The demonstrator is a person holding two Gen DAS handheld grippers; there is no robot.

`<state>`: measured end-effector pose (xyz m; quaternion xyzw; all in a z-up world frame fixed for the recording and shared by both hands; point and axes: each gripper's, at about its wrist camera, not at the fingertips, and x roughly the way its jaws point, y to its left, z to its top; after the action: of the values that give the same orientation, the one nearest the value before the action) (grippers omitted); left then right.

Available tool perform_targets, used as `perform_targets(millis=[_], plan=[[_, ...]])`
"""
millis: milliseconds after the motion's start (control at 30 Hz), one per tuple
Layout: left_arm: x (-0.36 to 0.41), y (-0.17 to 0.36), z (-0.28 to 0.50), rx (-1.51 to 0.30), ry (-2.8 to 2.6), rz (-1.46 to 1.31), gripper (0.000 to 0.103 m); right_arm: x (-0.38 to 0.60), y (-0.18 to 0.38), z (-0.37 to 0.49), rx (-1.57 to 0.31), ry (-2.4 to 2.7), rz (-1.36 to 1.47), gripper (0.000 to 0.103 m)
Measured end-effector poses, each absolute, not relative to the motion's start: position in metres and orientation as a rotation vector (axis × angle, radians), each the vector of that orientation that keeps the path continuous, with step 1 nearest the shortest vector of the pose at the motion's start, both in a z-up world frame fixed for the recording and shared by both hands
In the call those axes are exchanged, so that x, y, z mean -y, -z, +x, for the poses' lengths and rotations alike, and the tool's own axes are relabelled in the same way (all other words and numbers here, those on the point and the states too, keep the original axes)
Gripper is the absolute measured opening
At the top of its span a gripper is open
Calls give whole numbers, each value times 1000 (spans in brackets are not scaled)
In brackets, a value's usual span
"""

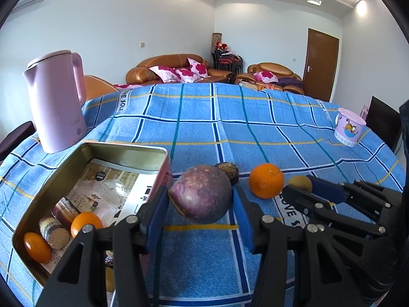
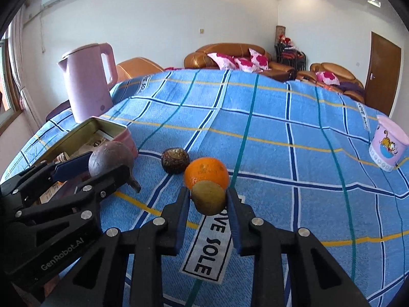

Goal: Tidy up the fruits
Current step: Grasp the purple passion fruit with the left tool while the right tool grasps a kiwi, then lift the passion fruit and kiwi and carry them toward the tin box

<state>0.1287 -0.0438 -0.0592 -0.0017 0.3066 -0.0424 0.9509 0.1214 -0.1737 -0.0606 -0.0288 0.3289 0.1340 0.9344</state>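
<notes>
While the tin (image 1: 163, 158) is sitting open with some fruit already inside, the left gripper (image 1: 200, 200) is pinching a purple fruit (image 1: 202, 194) just beside the tin's near corner, and the right gripper (image 2: 208, 198) is squeezing a kiwi (image 2: 208, 197) farther from the tin. Both fruits seem to be heading there; next comes carrying each over the rim before letting go.

tin (image 1: 163, 153): near corner cut off | printed sheet (image 1: 122, 186): text unreadable

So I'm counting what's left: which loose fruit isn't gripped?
The orange and the dark brown fruit lie free on the cloth; each gripper holds another.
</notes>
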Motion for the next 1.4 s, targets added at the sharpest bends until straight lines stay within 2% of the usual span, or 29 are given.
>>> perform_targets(millis=[1400], plan=[[46,45,107,-483,48,20,52,182,40,84,-444,-257,-43,31]])
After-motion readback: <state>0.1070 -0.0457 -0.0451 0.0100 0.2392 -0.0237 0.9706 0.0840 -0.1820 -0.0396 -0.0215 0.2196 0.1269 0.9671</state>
